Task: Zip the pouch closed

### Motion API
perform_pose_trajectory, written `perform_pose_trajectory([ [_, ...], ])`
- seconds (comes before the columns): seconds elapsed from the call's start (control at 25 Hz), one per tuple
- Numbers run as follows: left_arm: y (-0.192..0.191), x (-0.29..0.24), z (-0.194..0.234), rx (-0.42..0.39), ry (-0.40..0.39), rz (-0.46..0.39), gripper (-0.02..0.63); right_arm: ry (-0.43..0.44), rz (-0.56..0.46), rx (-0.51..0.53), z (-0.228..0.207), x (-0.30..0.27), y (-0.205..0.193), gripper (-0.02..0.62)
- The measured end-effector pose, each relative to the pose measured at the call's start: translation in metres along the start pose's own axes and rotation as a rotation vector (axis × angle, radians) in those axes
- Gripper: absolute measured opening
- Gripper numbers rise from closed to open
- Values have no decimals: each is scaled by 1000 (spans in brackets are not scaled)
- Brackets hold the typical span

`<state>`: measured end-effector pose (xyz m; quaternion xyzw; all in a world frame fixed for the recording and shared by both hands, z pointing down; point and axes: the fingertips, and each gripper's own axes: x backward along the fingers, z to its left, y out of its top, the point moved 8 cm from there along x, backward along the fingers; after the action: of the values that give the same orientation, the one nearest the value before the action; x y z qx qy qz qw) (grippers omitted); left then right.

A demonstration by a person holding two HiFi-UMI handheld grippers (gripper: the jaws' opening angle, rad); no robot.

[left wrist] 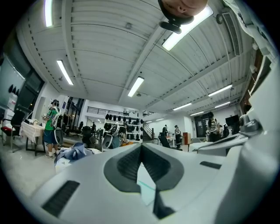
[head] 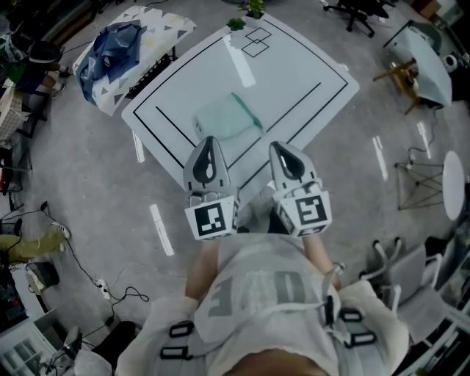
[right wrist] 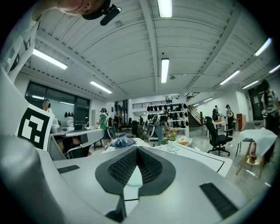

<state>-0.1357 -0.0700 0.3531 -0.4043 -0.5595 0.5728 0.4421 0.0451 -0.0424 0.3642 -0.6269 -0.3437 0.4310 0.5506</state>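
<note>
Head view looks steeply down on a white table (head: 308, 70) marked with black lines, and I use that table as my landmark. The pouch (head: 228, 117), pale green and see-through, lies flat near the middle of the table, a little toward the edge closest to me. Whether its zip is open or shut I cannot make out.

My left gripper (head: 208, 141) hangs over the near edge of the table, its tip at the pouch's near edge. Whether it touches the pouch I cannot tell. My right gripper (head: 283, 147) is beside it over the same edge, its tip clear of the pouch and to its right. Both marker cubes sit just in front of my chest.

In the left gripper view, my left gripper (left wrist: 141, 147) has its ribbed pads pressed together with nothing between them. A pale sliver of tabletop shows through the slot below them. In the right gripper view, my right gripper (right wrist: 136, 148) is likewise closed and empty, with the table (right wrist: 197, 159) and one of its black lines stretching away beyond it.

At the far end of the table stands a small potted plant (head: 236, 23). Left of the table, a blue bag (head: 110, 50) lies on a patterned cloth. Beyond the far right corner of the table is a black office chair (head: 360, 11).
</note>
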Motion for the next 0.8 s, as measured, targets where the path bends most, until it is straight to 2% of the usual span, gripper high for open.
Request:
perform_pose_trajectory([
  [0.28, 3, -28, -18, -15, 65, -15, 8, 71, -23, -1, -37, -18, 10, 6],
  [0.4, 3, -34, -29, 9, 84, -15, 8, 91, -34, 0, -51, -21, 12, 8],
  [0.8, -3, -51, -48, -1, 102, -16, 8, 101, -28, -9, -78, -25, 9, 8],
])
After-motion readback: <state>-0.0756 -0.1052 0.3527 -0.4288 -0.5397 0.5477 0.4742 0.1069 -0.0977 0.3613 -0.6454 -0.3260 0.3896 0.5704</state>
